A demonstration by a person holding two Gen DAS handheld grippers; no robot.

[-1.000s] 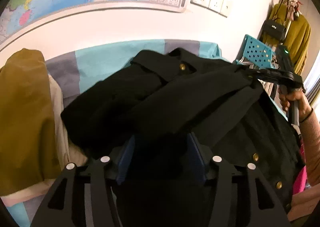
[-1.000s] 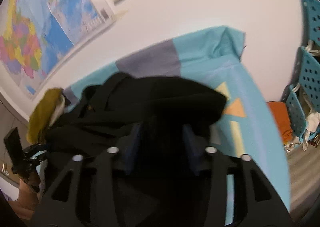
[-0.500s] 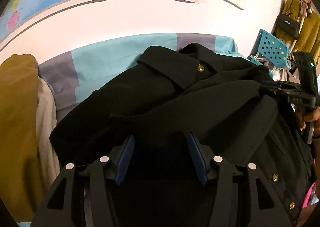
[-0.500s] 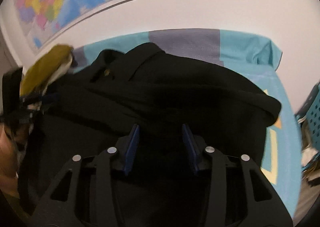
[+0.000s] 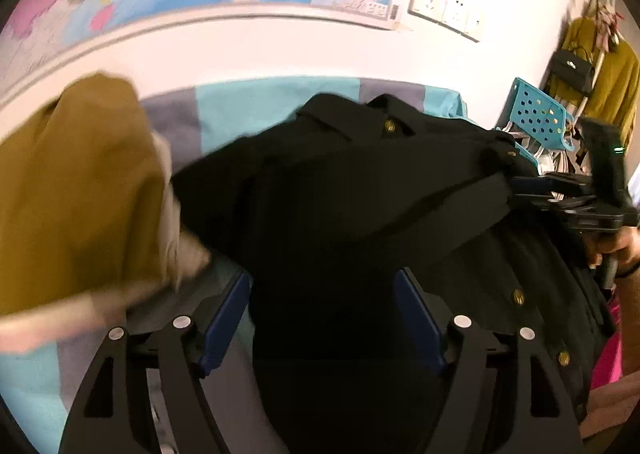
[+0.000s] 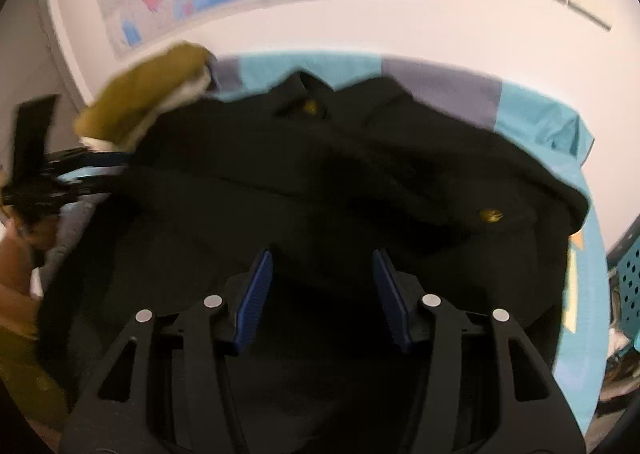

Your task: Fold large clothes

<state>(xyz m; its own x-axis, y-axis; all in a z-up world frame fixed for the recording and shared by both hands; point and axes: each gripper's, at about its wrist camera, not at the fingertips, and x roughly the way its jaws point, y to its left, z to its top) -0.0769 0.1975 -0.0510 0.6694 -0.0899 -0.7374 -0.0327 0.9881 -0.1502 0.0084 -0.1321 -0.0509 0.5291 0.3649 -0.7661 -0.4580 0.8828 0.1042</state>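
A black jacket with gold buttons lies on the teal and grey bedsheet, collar toward the wall, a sleeve folded across its front. My left gripper is over the jacket's near left part. Its jaws are opening, dark cloth lies between them, and the blue pads stand clear of it. My right gripper is over the jacket from the other side; its jaws are opening too, with cloth between the pads but not pinched. Each gripper appears in the other's view: the right gripper and the left gripper.
A mustard garment on pale cloth is piled at the bed's left. A teal perforated basket and a hanging mustard coat stand beyond the right side. Something pink lies at the near right. A map and sockets are on the wall.
The left pads have spread apart and let go of the dark cloth; the mustard pile now looms larger on the left. The right gripper has rolled level and slid across the jacket, its pads slightly wider.
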